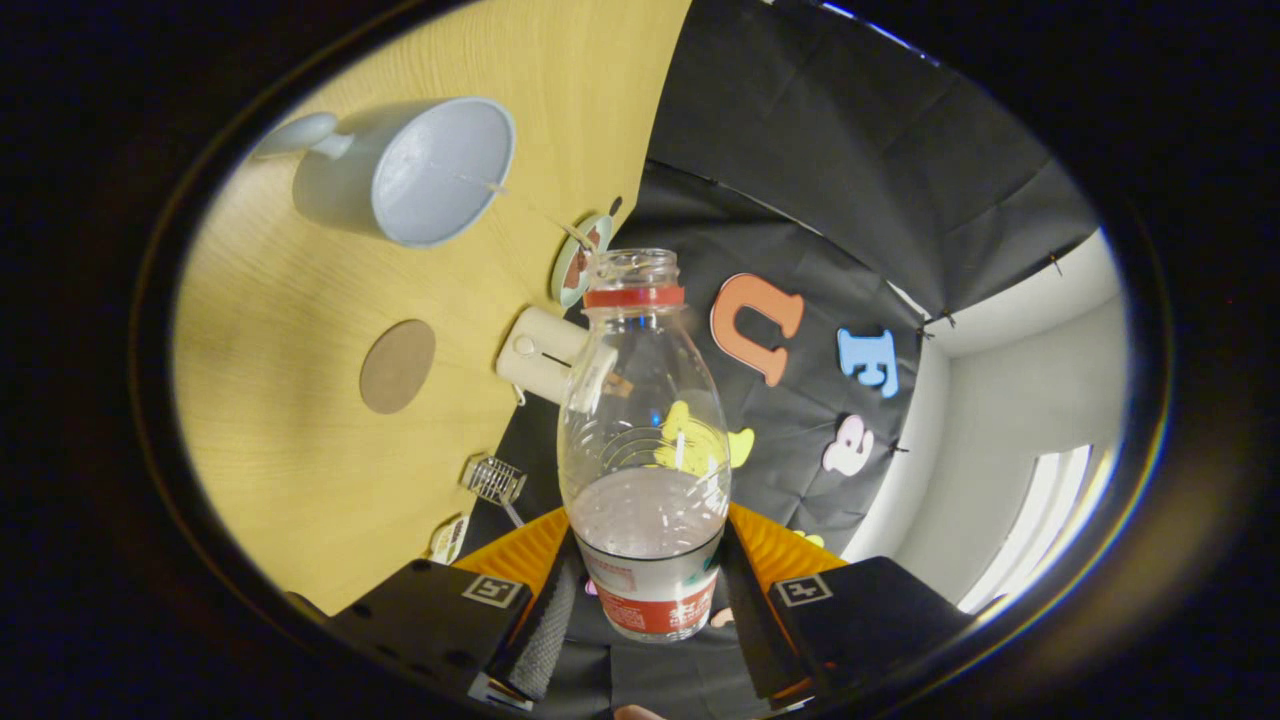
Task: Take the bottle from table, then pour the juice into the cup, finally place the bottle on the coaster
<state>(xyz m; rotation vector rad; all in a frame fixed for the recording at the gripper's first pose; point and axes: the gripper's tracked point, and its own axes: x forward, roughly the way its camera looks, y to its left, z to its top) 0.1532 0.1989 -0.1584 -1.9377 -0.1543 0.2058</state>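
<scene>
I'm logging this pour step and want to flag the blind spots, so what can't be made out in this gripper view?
- Bottle base: hidden between the gripper fingers clamping it.
- Cup contents: the inside looks pale, and any juice in it can't be told.
- Coaster: a flat brown disc, surface detail too blurred.
- Small items at the table edge, near the bottle's neck: too small and partly hidden by the bottle to identify.

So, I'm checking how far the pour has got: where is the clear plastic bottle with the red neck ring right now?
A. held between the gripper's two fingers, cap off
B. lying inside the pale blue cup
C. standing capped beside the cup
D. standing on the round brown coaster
A: the clear plastic bottle with the red neck ring sits clamped between the two fingers of the gripper with its mouth open, apart from the round brown coaster and the pale blue cup.
</scene>
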